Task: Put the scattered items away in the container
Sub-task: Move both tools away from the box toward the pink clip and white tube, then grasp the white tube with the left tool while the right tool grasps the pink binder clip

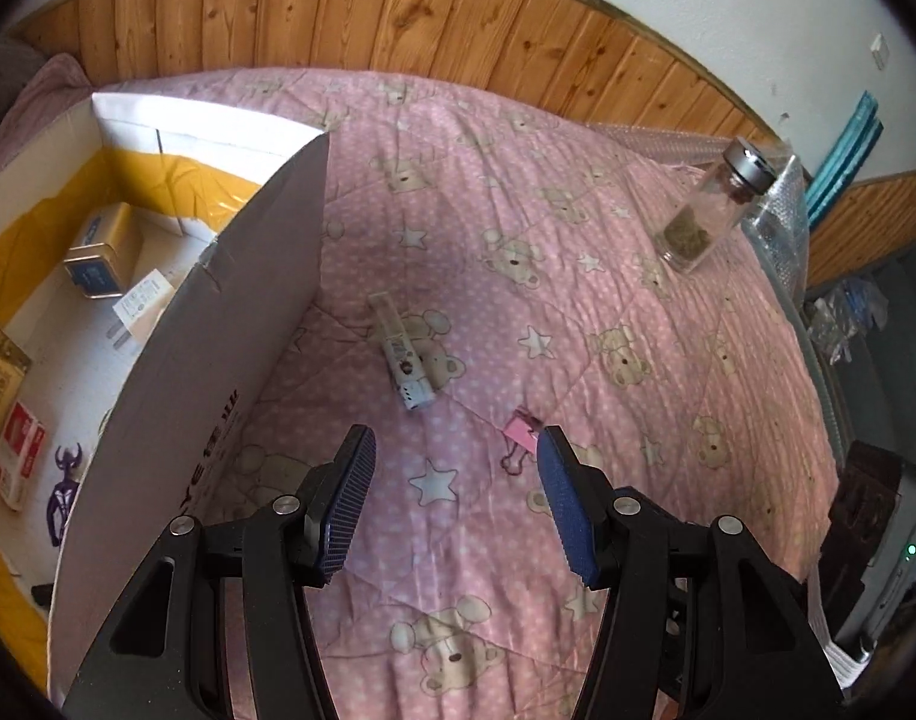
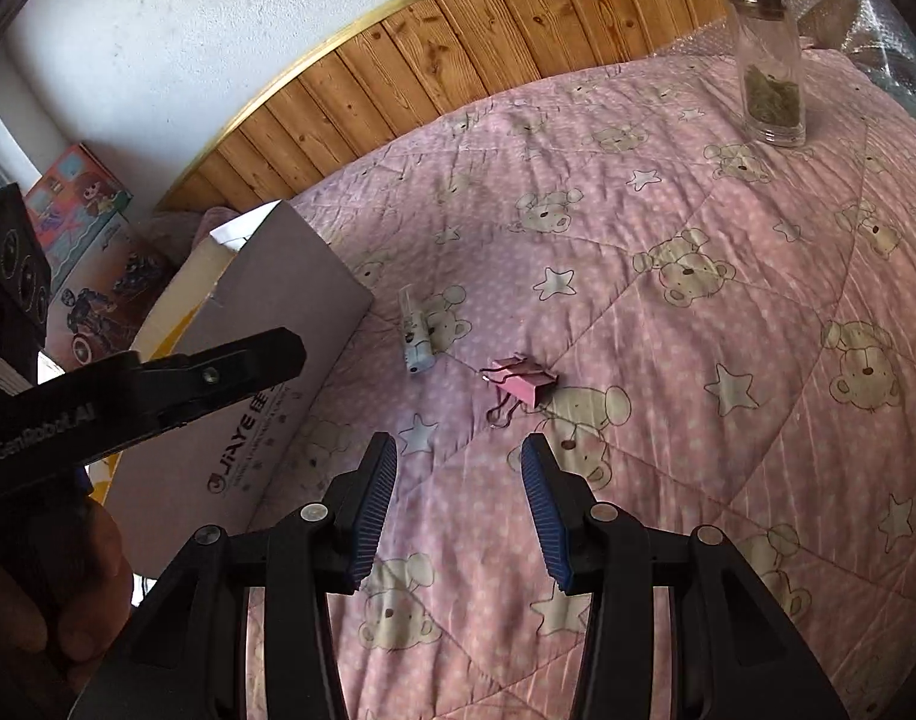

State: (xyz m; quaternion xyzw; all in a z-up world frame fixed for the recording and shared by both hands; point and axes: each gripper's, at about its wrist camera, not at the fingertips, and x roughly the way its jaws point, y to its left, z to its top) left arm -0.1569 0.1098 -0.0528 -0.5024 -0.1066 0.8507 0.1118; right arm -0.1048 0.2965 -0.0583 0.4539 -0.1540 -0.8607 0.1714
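A pink binder clip (image 2: pixel 520 383) lies on the pink bear-print quilt (image 2: pixel 667 360), a little ahead of my right gripper (image 2: pixel 459 450), which is open and empty. Left of the clip lies a small white tube (image 2: pixel 414 333). In the left wrist view the same tube (image 1: pixel 401 354) and binder clip (image 1: pixel 522 433) lie just ahead of my left gripper (image 1: pixel 456 441), also open with nothing between its fingers. A glass jar (image 1: pixel 706 210) with a silver lid stands far right; the jar (image 2: pixel 766 54) shows upright in the right wrist view. The cardboard box (image 1: pixel 218 324) stands at the left.
Inside the box lie a gold tin (image 1: pixel 101 252), a white charger (image 1: pixel 137 306) and small cartons (image 1: pixel 17 462). A wooden panel wall (image 1: pixel 398 12) runs behind the bed. Bubble wrap (image 1: pixel 775 228) lies at the right edge. A hand (image 2: pixel 50 588) holds the left gripper's body (image 2: pixel 128 396).
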